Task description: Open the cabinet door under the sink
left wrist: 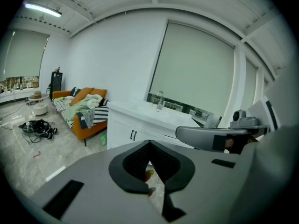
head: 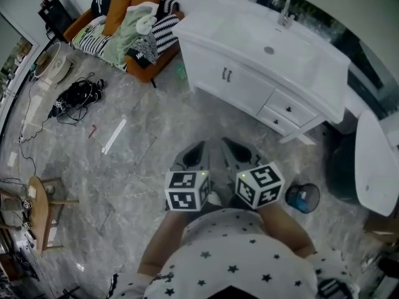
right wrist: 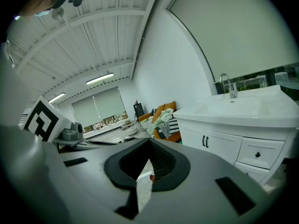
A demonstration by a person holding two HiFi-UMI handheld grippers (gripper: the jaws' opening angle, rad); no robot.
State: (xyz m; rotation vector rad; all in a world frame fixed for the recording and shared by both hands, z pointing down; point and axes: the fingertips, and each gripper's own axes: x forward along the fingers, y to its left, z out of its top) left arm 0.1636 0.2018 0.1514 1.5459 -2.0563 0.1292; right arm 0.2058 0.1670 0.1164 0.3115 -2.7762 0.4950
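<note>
So, nothing's touching the cabinet yet. The left gripper (head: 194,149) and right gripper (head: 232,147) sit side by side close in front of the person's body, pointing ahead at the white vanity (head: 324,83). It stands well apart from them, across a stretch of glossy grey marble-look floor (head: 143,142). My guess is they're held low and together like that because this is just the approach, with nothing in reach to grab. Both sets of jaws are closed tip to tip with nothing in them. Each gripper view only shows a sliver of floor through the dark, textured padded hollow behind the tips. The cabinet door (head: 240,87) is the flat white panel under the sink (head: 268,45). It's shut flush and has a pair of slim dark vertical handles (head: 227,75) side by side, plus two small drawers (head: 288,111) with knobs to its right. Those handles look thin and bar-shaped, so I'd reckon one gripper has to open up and pinch one to pull. The orange sofa (head: 124,23) is off to the left, out of the way.
</note>
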